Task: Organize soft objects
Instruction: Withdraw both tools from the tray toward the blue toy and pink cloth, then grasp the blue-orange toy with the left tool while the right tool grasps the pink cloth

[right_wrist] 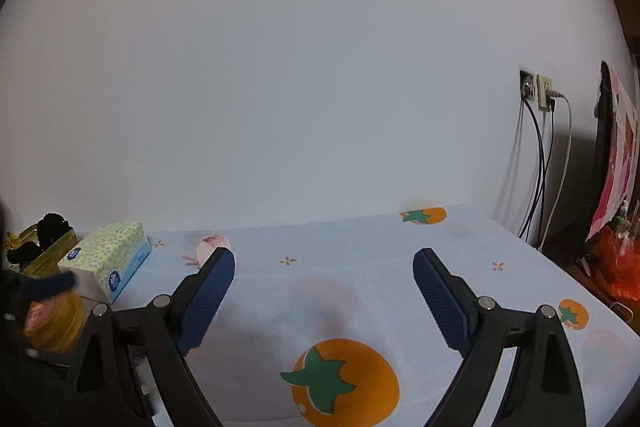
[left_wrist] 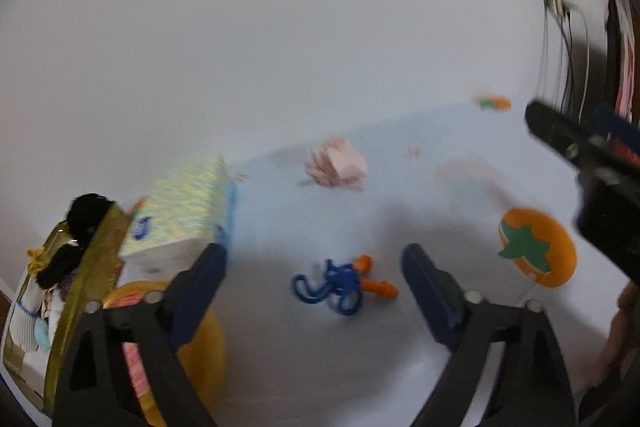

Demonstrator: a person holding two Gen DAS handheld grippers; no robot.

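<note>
A: Where is the item to be collected?

B: The small orange foam earplugs on a tangled blue cord [left_wrist: 345, 283] are seen lying loose on the pale-blue printed cloth [left_wrist: 280, 347] covering the tabletop, framed between the fingers of the left tool [left_wrist: 316, 271] but not touched by them. A crumpled pink soft piece [left_wrist: 338, 167] lies farther back near the wall.

A: And the tools?

B: The left tool is held released, its jaws standing wide with nothing pinched. The right tool [right_wrist: 324, 271] is likewise spread apart and empty, hovering over an orange fruit print.

A: How should the pickup be done well?

B: The view is smeared by motion, so the hand would best be slowed first. The knot of cord should be centred between the pads, the tips lowered almost to the cloth, and the jaws closed on the bundle rather than on one plug, so the cord is not left trailing. The cloth itself should not be pinched. The gold-edged box of dark items [left_wrist: 80, 251], beside the patterned tissue box [left_wrist: 184, 219], is judged a likely destination.
</note>
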